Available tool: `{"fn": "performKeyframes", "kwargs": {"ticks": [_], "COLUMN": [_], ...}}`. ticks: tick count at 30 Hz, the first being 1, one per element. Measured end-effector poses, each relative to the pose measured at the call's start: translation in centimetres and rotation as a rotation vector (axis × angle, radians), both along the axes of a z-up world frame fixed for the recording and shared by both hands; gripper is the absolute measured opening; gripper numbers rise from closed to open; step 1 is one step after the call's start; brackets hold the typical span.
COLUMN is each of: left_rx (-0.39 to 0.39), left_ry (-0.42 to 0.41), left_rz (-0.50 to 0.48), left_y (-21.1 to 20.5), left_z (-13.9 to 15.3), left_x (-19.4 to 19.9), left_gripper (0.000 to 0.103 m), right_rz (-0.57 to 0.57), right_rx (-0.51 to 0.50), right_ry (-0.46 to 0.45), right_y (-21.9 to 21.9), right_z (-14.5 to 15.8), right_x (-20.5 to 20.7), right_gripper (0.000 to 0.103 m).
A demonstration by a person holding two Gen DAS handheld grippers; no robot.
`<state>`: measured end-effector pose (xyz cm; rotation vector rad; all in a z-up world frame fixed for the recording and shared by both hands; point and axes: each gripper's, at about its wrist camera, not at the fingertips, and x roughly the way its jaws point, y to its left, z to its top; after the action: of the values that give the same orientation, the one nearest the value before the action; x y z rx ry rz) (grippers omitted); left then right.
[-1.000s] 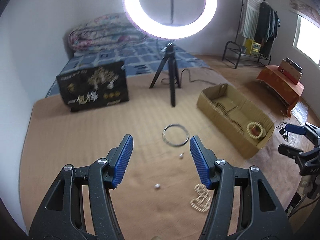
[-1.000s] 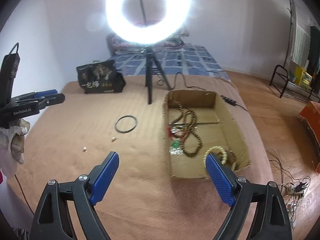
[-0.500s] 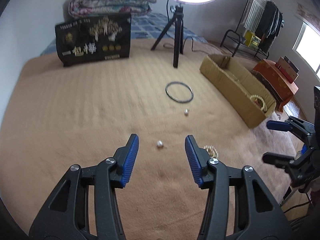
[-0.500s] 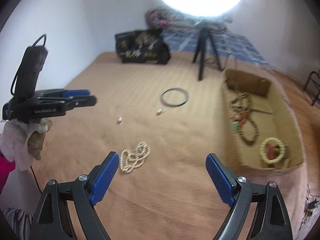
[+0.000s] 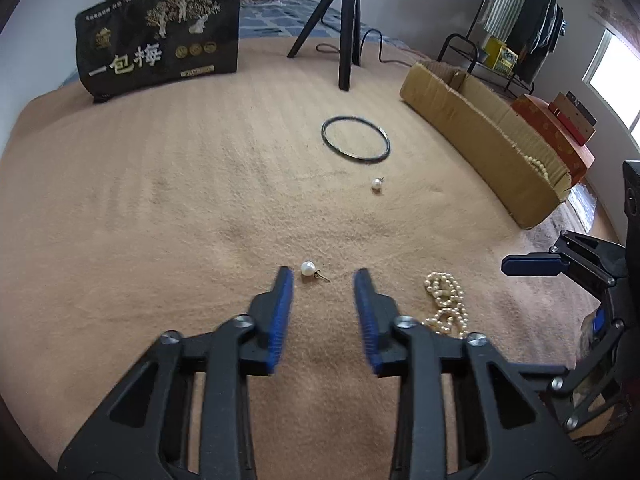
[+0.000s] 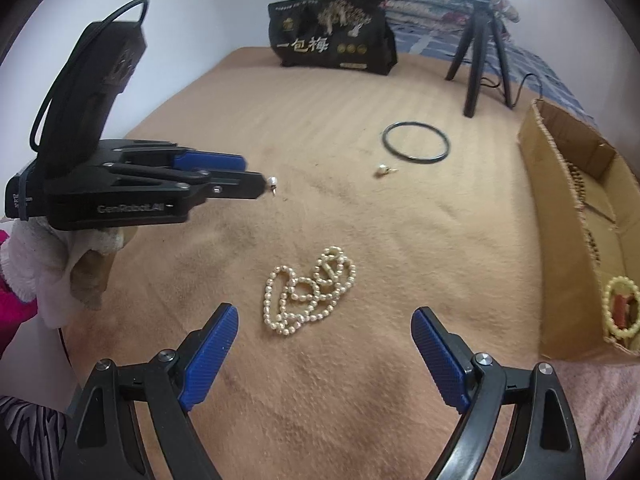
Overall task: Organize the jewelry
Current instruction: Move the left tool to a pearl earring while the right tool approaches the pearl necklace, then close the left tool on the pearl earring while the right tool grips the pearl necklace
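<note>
A pearl earring [image 5: 307, 269] lies on the tan blanket just ahead of my open left gripper [image 5: 323, 276], between its fingertips; it also shows in the right wrist view [image 6: 272, 181]. A second pearl earring [image 5: 376, 184] [image 6: 383, 169] lies farther off, near a black bangle [image 5: 355, 139] [image 6: 415, 143]. A pearl necklace [image 6: 307, 291] [image 5: 446, 302] lies heaped just ahead of my open, empty right gripper [image 6: 325, 316]. A cardboard box [image 6: 576, 240] [image 5: 476, 136] at the right holds bead strings and a bead bracelet [image 6: 621, 312].
A black printed bag [image 5: 160, 36] [image 6: 332, 36] stands at the blanket's far side. A black tripod [image 5: 344, 20] [image 6: 480, 36] stands next to it, with a cable behind. A clothes rack [image 5: 516, 28] and an orange cabinet [image 5: 556, 128] stand beyond the box.
Both grippers have come down and forward toward the blanket. The left now has the near pearl earring at its tips; the right has swung left over the pearl necklace.
</note>
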<state>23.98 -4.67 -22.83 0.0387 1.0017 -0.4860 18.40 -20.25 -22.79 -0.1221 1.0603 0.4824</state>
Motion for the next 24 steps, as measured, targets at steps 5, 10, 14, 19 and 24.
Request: {"fn": "performKeyframes", "kwargs": {"ticks": [5, 10, 14, 19, 24], "left_rx": [0.009, 0.005, 0.02, 0.027, 0.03], "left_ry": [0.006, -0.002, -0.015, -0.019, -0.025], "left_rz": [0.01, 0.021, 0.013, 0.006, 0.002], "left_y": [-0.1, -0.1, -0.5, -0.7, -0.6], "left_z": [-1.0, -1.3, -1.5, -1.6, -1.7], "left_x": [0.4, 0.7, 0.8, 0.8, 0.7], "left_gripper": [0.028, 0.028, 0.027, 0.021, 0.018], "right_rz": [0.021, 0.039, 0.042, 0.051, 0.062], "right_rx": [-0.017, -0.022, -0.038, -0.069, -0.101], "right_ry": [-0.007, -0.015, -0.013, -0.023, -0.043], "right_y": [1.2, 1.9, 2.4, 2.7, 2.9], "right_z": [-0.9, -1.3, -1.8, -2.4, -2.7], "right_x": [0.3, 0.4, 1.0, 1.2, 1.3], "right_gripper": [0.088, 0.088, 0.083, 0.076, 0.065]}}
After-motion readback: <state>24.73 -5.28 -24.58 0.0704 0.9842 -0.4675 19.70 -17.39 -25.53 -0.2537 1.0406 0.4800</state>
